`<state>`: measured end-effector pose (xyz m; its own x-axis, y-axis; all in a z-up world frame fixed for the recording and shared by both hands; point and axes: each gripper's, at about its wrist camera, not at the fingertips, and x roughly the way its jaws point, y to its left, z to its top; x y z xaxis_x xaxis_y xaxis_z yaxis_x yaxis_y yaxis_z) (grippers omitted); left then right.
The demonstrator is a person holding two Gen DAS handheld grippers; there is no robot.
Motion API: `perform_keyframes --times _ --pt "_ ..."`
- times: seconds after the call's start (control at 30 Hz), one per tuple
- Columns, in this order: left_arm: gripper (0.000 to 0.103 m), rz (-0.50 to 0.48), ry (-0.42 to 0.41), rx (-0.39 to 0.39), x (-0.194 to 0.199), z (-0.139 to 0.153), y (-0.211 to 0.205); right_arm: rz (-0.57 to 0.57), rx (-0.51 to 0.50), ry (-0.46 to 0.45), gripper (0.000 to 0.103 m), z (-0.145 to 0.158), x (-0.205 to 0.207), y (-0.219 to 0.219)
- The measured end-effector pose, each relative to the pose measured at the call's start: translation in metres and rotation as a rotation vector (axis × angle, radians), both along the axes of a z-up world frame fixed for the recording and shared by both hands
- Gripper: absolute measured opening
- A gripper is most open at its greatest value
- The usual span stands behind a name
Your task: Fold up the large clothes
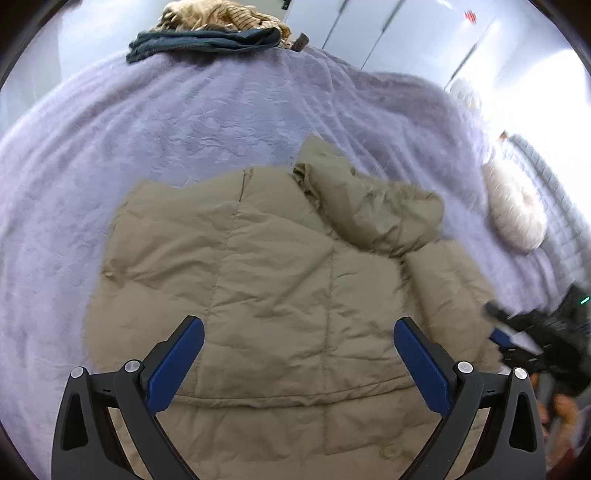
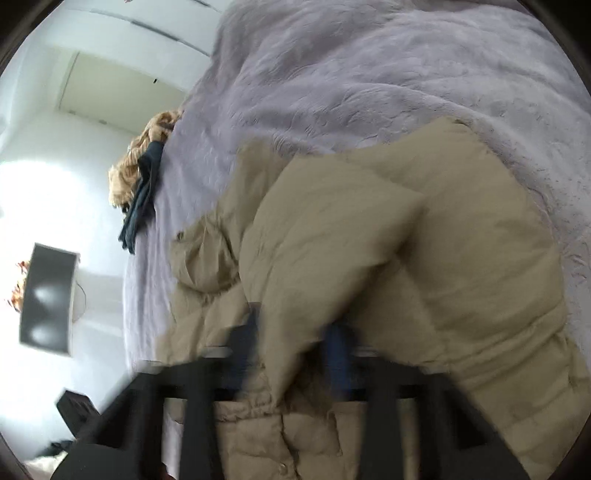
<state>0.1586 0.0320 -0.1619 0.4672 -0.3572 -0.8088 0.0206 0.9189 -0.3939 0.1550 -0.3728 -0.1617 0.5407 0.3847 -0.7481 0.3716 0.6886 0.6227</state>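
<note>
A large tan puffer jacket (image 1: 266,266) lies spread on a lilac fleece bed cover (image 1: 129,129), with its hood or sleeve bunched at the upper right (image 1: 369,206). My left gripper (image 1: 299,354) is open and empty, hovering above the jacket's lower part. My right gripper (image 2: 295,343) is shut on a fold of the tan jacket (image 2: 369,240) and lifts it; the view is blurred. The right gripper also shows in the left wrist view (image 1: 517,332) at the jacket's right edge.
A pile of a dark teal garment (image 1: 207,42) and a beige knit (image 1: 221,14) sits at the far bed edge. A round cream cushion (image 1: 517,210) lies at the right. White wardrobe doors (image 1: 406,33) stand behind. A dark screen (image 2: 48,299) hangs on the wall.
</note>
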Motion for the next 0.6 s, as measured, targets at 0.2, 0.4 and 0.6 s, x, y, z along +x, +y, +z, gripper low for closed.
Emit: perform_keyframes --times 0.2,0.4,0.6 --pt "0.103 0.005 -0.024 -0.143 0.001 0.010 0.026 0.292 -0.199 -0.120 0.015 0.038 0.015 0.073" --pt "0.103 -0.022 0.001 -0.247 0.001 0.012 0.038 0.579 -0.348 -0.076 0.025 0.018 0.010 0.159" --pt "0.103 -0.053 0.042 -0.280 0.004 0.004 0.028 0.617 -0.324 0.026 0.057 -0.003 -0.007 0.161"
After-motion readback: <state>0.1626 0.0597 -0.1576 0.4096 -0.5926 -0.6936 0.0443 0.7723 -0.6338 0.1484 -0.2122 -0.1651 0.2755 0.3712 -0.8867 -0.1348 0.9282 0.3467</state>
